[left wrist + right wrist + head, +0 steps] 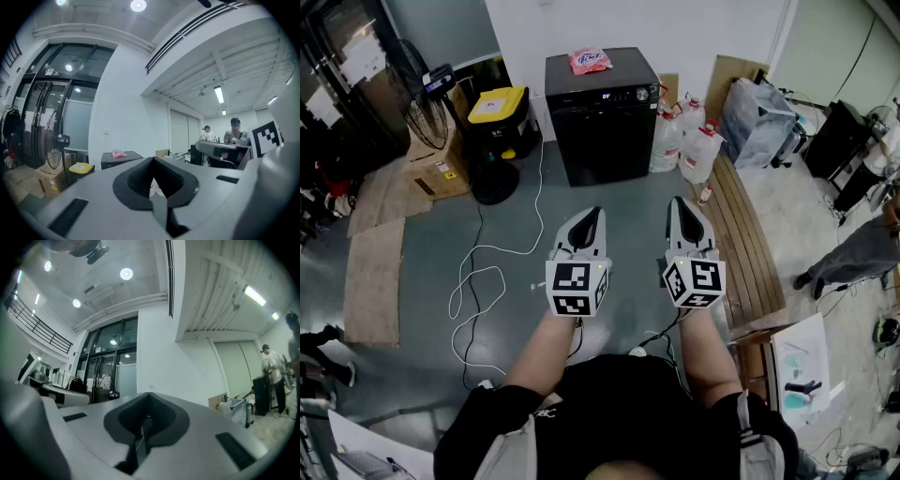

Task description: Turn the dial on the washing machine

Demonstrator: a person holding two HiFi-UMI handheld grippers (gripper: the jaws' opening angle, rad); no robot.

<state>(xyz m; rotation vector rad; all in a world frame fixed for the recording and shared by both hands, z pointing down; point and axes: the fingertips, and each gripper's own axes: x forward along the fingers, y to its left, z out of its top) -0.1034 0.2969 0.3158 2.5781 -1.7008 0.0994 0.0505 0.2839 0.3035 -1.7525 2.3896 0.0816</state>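
The black washing machine [602, 117] stands against the white back wall, a pink packet [591, 60] on its lid. Its control strip [614, 97] runs along the top front edge; the dial is too small to make out. Both grippers are held side by side over the grey floor, well short of the machine. My left gripper [592, 216] is shut with nothing in it, and so is my right gripper [681, 204]. In the left gripper view the shut left gripper [151, 182] points at the machine [121, 160] far off. The right gripper [146, 420] faces the wall and glass doors.
A yellow-lidded black bin [498, 108] and a cardboard box [431, 164] stand left of the machine. Water jugs [686, 139] and a plastic bag [757, 120] stand to its right. A white cable [478, 272] loops across the floor; a slatted wooden bench [750, 239] lies at right. Two people [234, 131] stand far off.
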